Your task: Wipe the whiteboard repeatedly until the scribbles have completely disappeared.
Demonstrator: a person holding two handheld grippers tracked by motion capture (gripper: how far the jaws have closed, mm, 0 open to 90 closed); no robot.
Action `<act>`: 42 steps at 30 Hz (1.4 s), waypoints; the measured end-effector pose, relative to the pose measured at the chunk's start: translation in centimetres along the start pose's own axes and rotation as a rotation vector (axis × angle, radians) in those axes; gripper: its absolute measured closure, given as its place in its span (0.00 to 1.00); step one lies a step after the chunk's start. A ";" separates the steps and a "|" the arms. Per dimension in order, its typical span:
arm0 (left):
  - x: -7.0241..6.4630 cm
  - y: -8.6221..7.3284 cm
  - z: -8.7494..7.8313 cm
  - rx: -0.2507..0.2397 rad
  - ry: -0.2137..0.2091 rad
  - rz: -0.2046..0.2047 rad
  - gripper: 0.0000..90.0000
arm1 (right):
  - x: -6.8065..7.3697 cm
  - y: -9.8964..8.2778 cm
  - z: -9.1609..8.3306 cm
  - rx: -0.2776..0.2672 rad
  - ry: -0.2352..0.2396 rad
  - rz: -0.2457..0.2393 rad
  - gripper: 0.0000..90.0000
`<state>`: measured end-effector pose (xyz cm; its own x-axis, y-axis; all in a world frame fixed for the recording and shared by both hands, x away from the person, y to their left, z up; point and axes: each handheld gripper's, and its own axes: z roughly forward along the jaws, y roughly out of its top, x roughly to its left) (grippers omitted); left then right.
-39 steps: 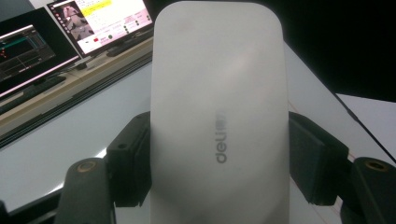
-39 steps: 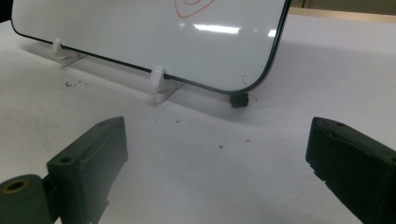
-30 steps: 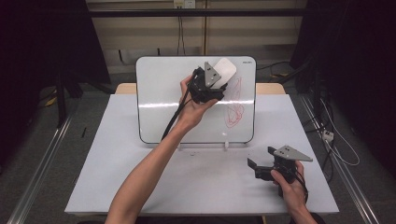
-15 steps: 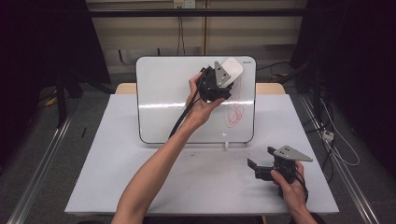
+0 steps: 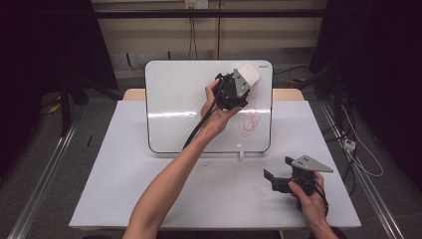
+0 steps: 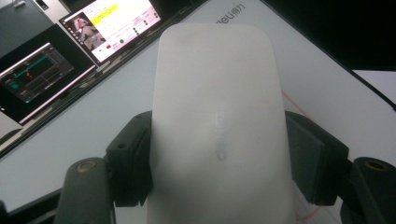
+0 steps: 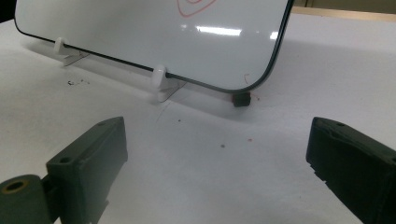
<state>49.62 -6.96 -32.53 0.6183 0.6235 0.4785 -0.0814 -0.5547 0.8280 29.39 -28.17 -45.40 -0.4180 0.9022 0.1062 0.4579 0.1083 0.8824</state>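
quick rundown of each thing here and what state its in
whiteboard: propped up on white clips, red scribble at its right part
eraser: clamped, up by the board's top right corner
left gripper: shut on the eraser
right gripper: open, nothing between its jaws, low over the table

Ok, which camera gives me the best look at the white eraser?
The left gripper view: the white eraser is seen close up, clamped between the left tool's pads. The high view shows it small and partly hidden, at the whiteboard's upper right.
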 end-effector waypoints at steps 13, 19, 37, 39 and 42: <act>-0.7 0.0 0.1 0.006 0.039 0.041 0.35 | 0.0 0.0 0.0 -0.002 0.003 -0.004 0.06; -1.2 -0.2 0.2 0.014 0.050 0.040 0.35 | 0.0 0.0 0.0 -0.002 0.007 -0.005 0.06; -3.3 -1.4 -0.2 0.018 0.031 0.055 0.35 | 0.0 0.0 0.0 -0.002 0.005 -0.005 0.06; -3.5 -1.6 -0.3 0.016 0.024 0.056 0.35 | 0.0 0.0 0.0 -0.002 0.003 -0.005 0.06; -3.9 -1.9 -0.5 0.011 0.020 0.057 0.35 | 0.0 0.0 0.0 -0.002 0.001 -0.004 0.06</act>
<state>46.98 -8.10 -35.84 0.5969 0.6020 0.5304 -0.1074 -0.5953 0.7963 29.38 -28.14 -45.42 -0.4205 0.9015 0.1028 0.4548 0.1113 0.8836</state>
